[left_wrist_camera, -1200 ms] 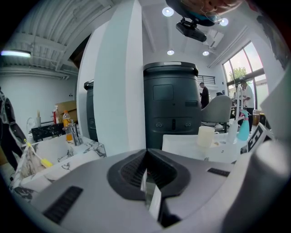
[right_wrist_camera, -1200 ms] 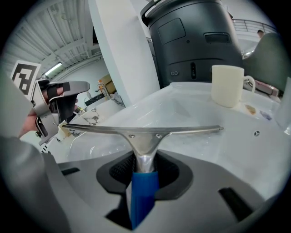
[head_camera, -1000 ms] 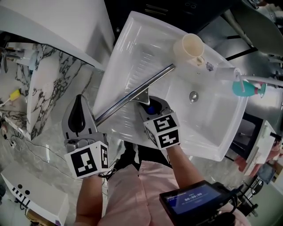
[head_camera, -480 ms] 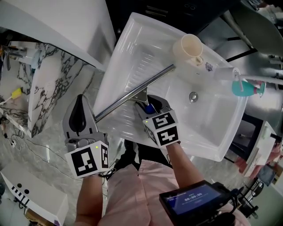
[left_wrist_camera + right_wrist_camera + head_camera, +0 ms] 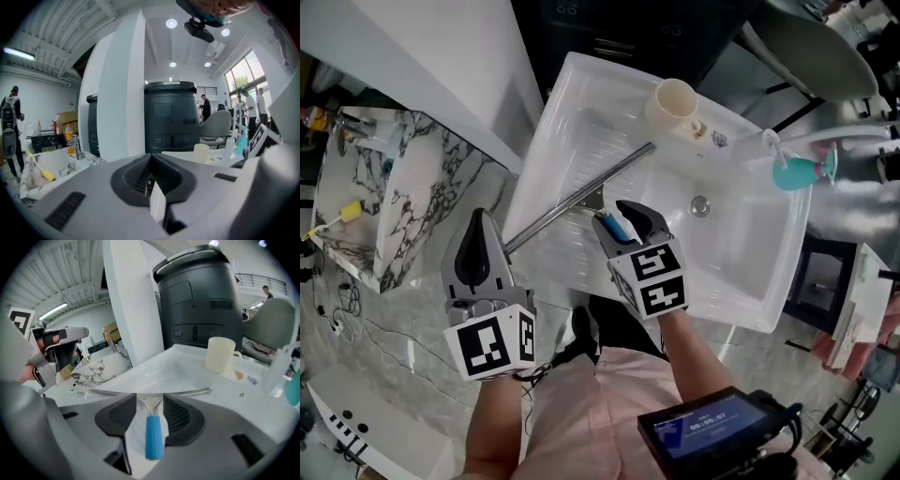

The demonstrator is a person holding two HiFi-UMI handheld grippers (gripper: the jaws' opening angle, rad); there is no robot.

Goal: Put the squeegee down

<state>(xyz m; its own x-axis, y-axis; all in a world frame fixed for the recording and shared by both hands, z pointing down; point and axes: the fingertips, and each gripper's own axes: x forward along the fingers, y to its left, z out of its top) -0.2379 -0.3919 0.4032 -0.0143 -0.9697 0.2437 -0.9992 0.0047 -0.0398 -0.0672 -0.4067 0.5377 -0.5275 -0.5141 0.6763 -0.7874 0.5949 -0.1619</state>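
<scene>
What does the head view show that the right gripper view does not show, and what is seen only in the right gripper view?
Only the head view shows the screen device and the person's pink garment, seen from above. Only the right gripper view shows the dark bin behind the sink, and the right gripper with its opening jaws clear of the blue handle between them. Both show the squeegee with its blade across the white sink, and the cream cup.

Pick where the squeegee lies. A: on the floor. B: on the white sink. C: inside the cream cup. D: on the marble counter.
B: the squeegee rests across the white sink, its blue handle loose between the right gripper's opening jaws.
</scene>
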